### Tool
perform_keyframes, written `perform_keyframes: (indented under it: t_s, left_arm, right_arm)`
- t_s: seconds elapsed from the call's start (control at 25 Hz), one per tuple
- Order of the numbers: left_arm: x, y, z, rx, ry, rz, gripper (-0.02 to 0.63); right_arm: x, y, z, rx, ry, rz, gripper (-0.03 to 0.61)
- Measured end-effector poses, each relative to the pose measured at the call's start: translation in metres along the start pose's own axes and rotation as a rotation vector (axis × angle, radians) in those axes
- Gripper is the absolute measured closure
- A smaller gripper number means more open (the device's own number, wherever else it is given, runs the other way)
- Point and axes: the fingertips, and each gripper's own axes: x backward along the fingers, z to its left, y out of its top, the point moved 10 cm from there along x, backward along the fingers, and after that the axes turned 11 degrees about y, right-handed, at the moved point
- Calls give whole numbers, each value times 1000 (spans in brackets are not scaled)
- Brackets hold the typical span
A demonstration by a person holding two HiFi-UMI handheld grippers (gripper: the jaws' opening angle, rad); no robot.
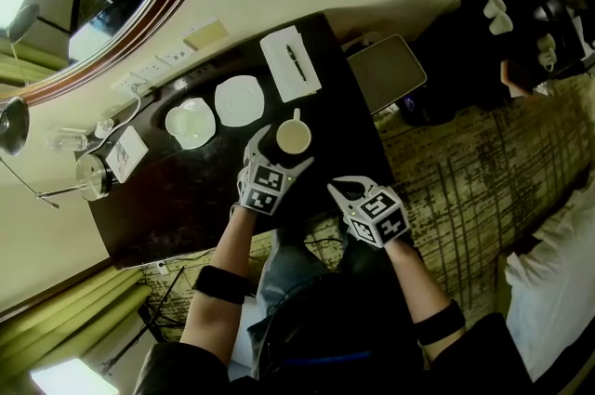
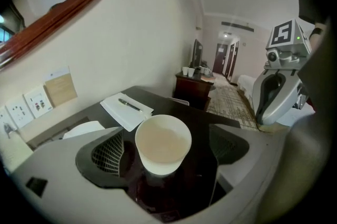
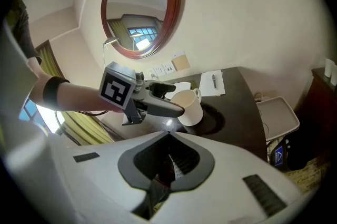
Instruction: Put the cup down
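Note:
A white cup point(image 1: 294, 138) with a handle stands upright on the dark desk point(image 1: 177, 207). My left gripper point(image 1: 282, 151) is open, one jaw on each side of the cup; the right-hand pad stands clearly apart from it. In the left gripper view the empty cup point(image 2: 163, 143) sits between the two mesh pads point(image 2: 108, 154). The right gripper view shows the cup point(image 3: 191, 108) resting on the desk with the left gripper point(image 3: 174, 107) beside it. My right gripper point(image 1: 342, 190) hovers at the desk's near edge, shut with nothing in it point(image 3: 169, 138).
Two white saucers point(image 1: 191, 122) point(image 1: 239, 99) and a notepad with a pen point(image 1: 290, 62) lie beyond the cup. A glass jar point(image 1: 90, 175) stands at the desk's left end. A tray point(image 1: 386, 72) sits to the right, off the desk. A round mirror point(image 1: 139, 3) hangs on the wall.

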Motion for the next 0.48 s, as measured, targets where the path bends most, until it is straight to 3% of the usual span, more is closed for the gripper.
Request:
perform_keyframes:
  t_s: [0.12,0.24,0.48]
  left_arm:
    - [24,4,-5,27,22,-13,106]
    - [51,3,-12,105,63,-19,120]
    - [102,0,-17,247,206,-57,281]
  right_arm:
    - [6,6,3,19,11,-2,569]
    - [11,10,2,53,20,-6,569]
    - [13,29,3,120,45,-16,569]
